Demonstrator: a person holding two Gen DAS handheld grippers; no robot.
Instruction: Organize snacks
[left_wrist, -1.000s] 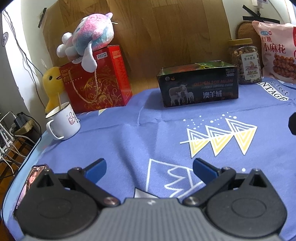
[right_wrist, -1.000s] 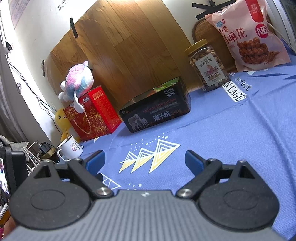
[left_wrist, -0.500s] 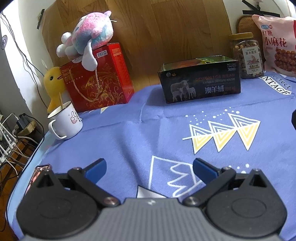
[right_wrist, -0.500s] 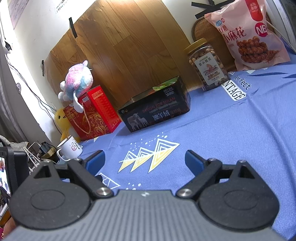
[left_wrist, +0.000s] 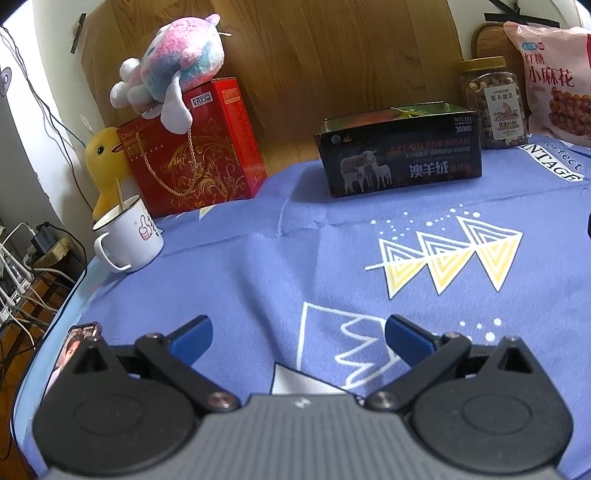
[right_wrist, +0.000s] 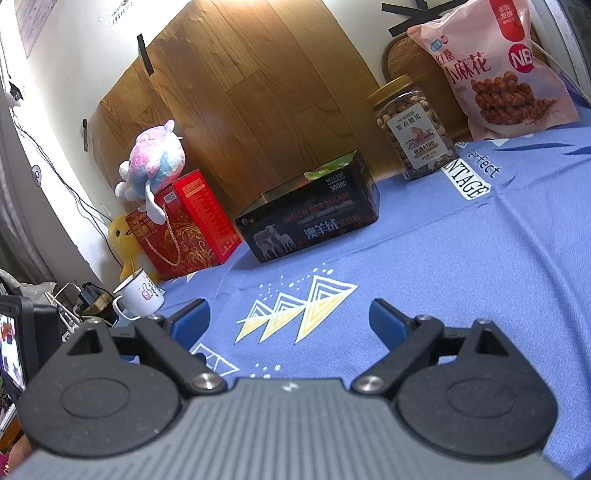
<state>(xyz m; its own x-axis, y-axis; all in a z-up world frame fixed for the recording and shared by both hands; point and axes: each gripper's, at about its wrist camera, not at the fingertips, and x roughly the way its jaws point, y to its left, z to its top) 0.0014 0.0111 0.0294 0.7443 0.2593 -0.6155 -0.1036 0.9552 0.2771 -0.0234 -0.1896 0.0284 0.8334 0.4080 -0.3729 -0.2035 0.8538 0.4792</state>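
A black open box (left_wrist: 400, 153) with sheep printed on it stands at the back of the blue cloth; it also shows in the right wrist view (right_wrist: 310, 221). Orange and green packets show inside it. Right of it stand a clear nut jar (left_wrist: 493, 105) (right_wrist: 413, 129) and a pink snack bag (left_wrist: 554, 81) (right_wrist: 495, 70). A red biscuit box (left_wrist: 192, 151) (right_wrist: 181, 225) stands at the left. My left gripper (left_wrist: 297, 338) is open and empty, low over the near cloth. My right gripper (right_wrist: 290, 319) is open and empty, also low over the cloth.
A plush toy (left_wrist: 173, 79) lies on the red box. A yellow duck (left_wrist: 105, 162) and a white mug (left_wrist: 127, 234) with a stick stand at the left edge. A phone (left_wrist: 74, 347) lies at the near left corner. A wooden board (left_wrist: 314, 66) leans behind.
My left gripper has drifted back and slightly left, so the box and jar sit a little further off. The right view shifted only slightly. Both grippers stay open.
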